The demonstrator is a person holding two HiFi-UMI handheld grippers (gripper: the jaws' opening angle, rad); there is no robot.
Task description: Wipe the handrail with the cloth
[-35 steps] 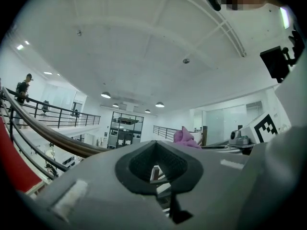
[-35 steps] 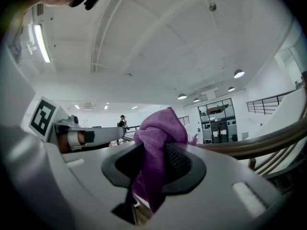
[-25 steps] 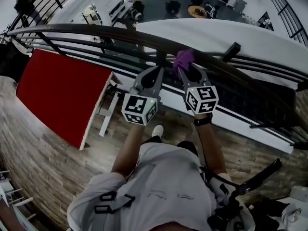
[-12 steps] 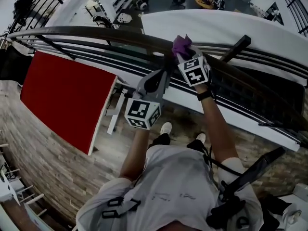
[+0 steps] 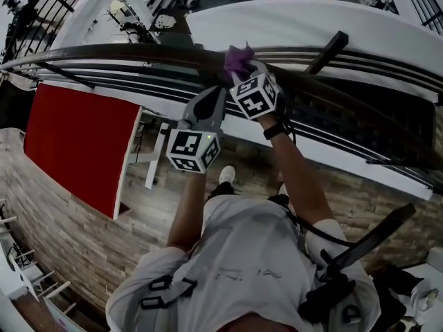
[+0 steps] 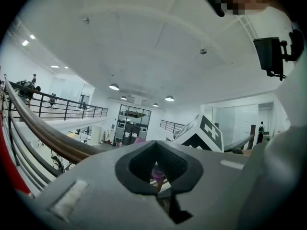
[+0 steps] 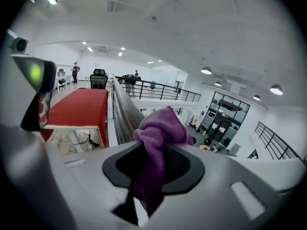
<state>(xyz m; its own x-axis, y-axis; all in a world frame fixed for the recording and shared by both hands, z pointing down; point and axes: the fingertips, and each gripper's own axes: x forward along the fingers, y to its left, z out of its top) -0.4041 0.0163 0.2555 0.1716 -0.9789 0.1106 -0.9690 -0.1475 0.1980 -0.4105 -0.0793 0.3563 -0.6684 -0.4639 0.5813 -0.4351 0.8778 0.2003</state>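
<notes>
The dark brown handrail (image 5: 138,50) curves across the top of the head view, with thin metal bars under it. My right gripper (image 5: 242,71) is shut on a purple cloth (image 5: 238,59) and holds it against the top of the rail. In the right gripper view the cloth (image 7: 160,128) bulges out of the right gripper (image 7: 154,163), with the handrail (image 7: 125,111) running away just behind it. My left gripper (image 5: 213,94) hangs lower and to the left, just below the rail, shut on nothing. In the left gripper view the left gripper (image 6: 158,176) points along the handrail (image 6: 43,135).
A red-topped table (image 5: 76,144) stands on the wood floor at the left. Beyond the rail are a white curved ledge (image 5: 332,26) and a lower floor with desks. A black pole-like rig (image 5: 367,241) hangs at my right side. A person (image 5: 31,2) stands far left.
My right gripper has carried the cloth up onto the rail and a little left along it. The left gripper has stayed below the rail, shifting slightly left.
</notes>
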